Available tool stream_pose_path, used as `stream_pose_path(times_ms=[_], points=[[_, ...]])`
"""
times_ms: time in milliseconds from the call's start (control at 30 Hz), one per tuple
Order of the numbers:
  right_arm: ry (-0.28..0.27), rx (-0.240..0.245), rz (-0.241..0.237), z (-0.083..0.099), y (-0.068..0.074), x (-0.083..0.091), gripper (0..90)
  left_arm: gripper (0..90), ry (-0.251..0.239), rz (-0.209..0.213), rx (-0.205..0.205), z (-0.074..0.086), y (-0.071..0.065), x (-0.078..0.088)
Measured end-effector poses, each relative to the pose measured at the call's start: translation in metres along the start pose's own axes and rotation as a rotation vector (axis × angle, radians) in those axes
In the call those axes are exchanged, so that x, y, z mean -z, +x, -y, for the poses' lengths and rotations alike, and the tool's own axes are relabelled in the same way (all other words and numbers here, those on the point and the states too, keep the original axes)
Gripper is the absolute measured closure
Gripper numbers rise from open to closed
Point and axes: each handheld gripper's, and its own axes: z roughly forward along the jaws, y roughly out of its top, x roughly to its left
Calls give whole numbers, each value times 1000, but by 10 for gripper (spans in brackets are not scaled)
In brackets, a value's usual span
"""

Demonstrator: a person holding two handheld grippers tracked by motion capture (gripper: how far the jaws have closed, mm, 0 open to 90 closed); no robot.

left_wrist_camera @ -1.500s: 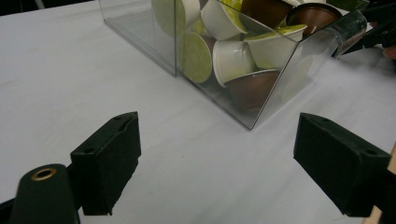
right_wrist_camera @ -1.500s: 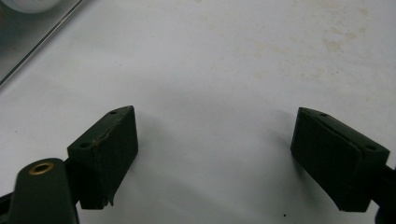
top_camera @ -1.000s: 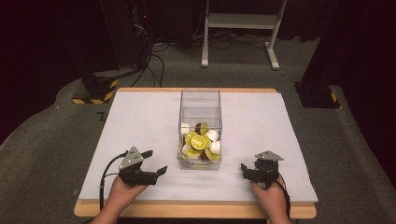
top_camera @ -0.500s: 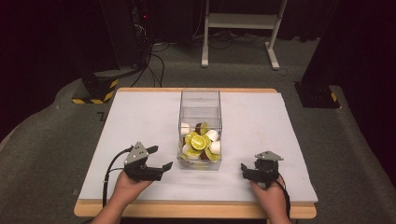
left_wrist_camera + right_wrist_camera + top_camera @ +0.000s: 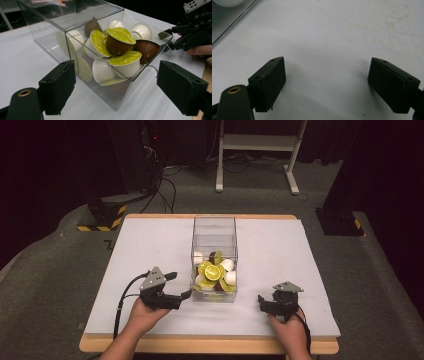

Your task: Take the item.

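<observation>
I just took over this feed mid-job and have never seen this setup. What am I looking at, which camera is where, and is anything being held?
There is no robot arm: a person holds a two-fingered tool in each hand. The high view looks down on a white table from above. The left gripper sits close beside a clear plastic box of coffee capsules, yellow-green, white and brown. The right gripper rests apart on the table. The other two pictures come from cameras riding on each tool, looking along its black fingers. The left gripper view faces a corner of the box; the right gripper view faces bare table. Both stand open, holding nothing.
</observation>
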Motion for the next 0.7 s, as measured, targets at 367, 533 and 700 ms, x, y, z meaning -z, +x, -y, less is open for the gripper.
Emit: stream_pose_path(times_ms=[367,533,700], points=[[-1,-1,-1,0,0,0,147,156,13,6,-7,-5,-4,-13],[0,0,-2,0,0,0,147,155,16,16,3,-7,-7,-18],[-1,-1,-2,0,0,0,147,153,21,26,3,-10,-9,-23]])
